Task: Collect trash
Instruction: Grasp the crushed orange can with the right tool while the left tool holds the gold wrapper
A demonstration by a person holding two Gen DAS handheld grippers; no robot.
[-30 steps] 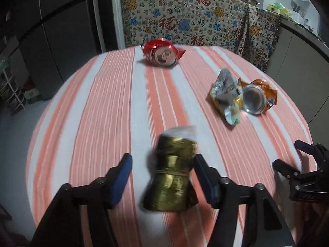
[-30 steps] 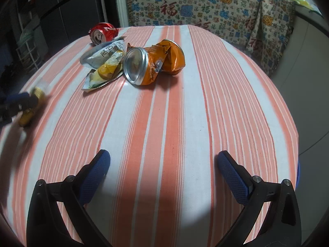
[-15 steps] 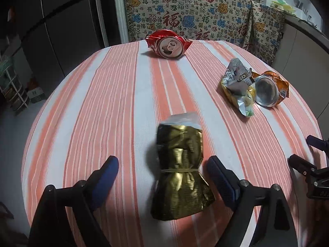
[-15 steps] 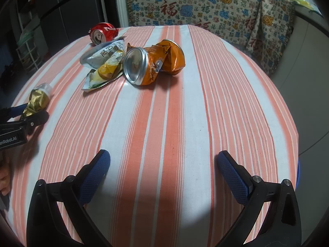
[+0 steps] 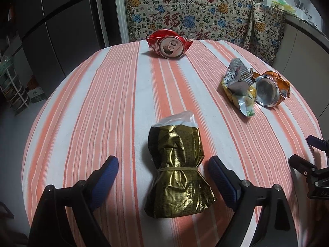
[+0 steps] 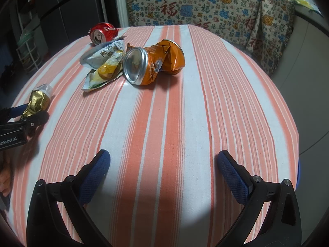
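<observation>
Left gripper (image 5: 163, 171): your jaws have just been opening and stand wide; the gold packet (image 5: 177, 173) lies between them, touching neither pad
Right gripper (image 6: 163, 171): your jaws gape with only striped tablecloth (image 6: 185, 123) between them
Red can (image 5: 169, 46): crushed, at 12 o'clock from your left gripper, near the far table edge
Snack wrapper (image 5: 239, 86): at 2 o'clock; touching the crushed orange can (image 5: 271, 89) just beside it

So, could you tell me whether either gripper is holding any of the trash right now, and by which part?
Nothing is held. The gold wrapper lies between the left gripper's just-opened fingers, untouched; the right gripper is open over bare cloth.
</observation>
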